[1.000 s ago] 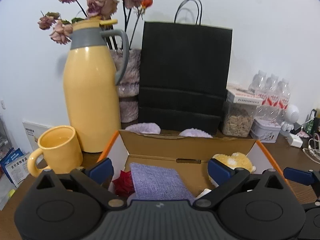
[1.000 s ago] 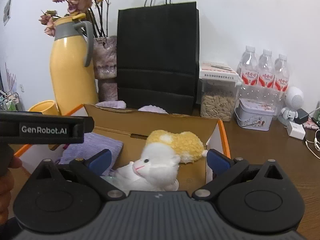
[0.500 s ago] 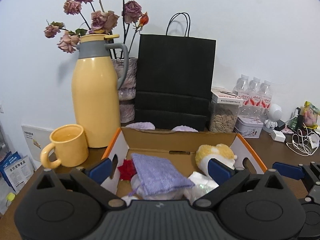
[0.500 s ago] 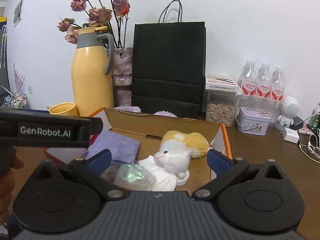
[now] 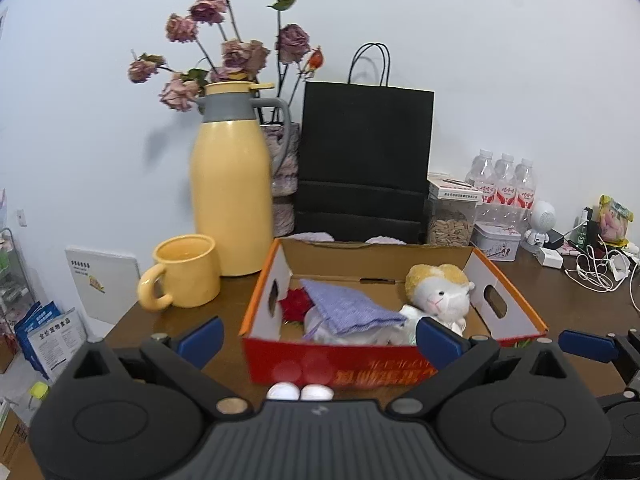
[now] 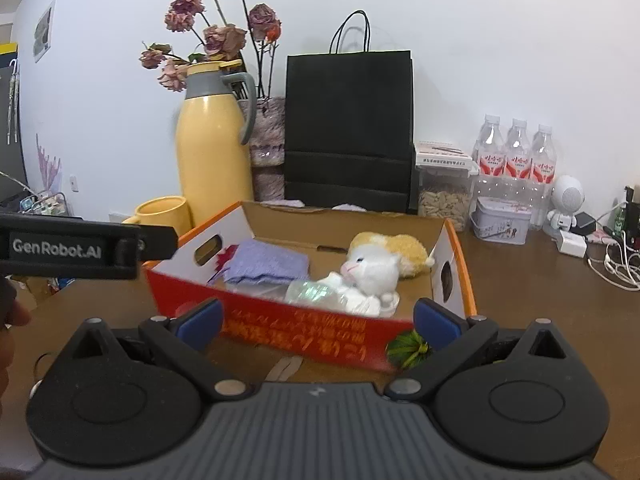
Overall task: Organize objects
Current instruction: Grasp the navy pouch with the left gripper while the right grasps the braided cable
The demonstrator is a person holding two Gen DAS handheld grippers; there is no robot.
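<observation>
- Both the left gripper (image 5: 320,338) and right gripper (image 6: 316,320) are wide open, holding nothing
- The box (image 5: 340,364) is full; I think packing is done
- A green thing (image 6: 408,346) in front of the box may go in next

Both wrist views low over worktop (image 5: 168,320), facing wall, near cardboard box (image 5: 384,364); right view offset rightward; both share box (image 6: 304,336).
</observation>
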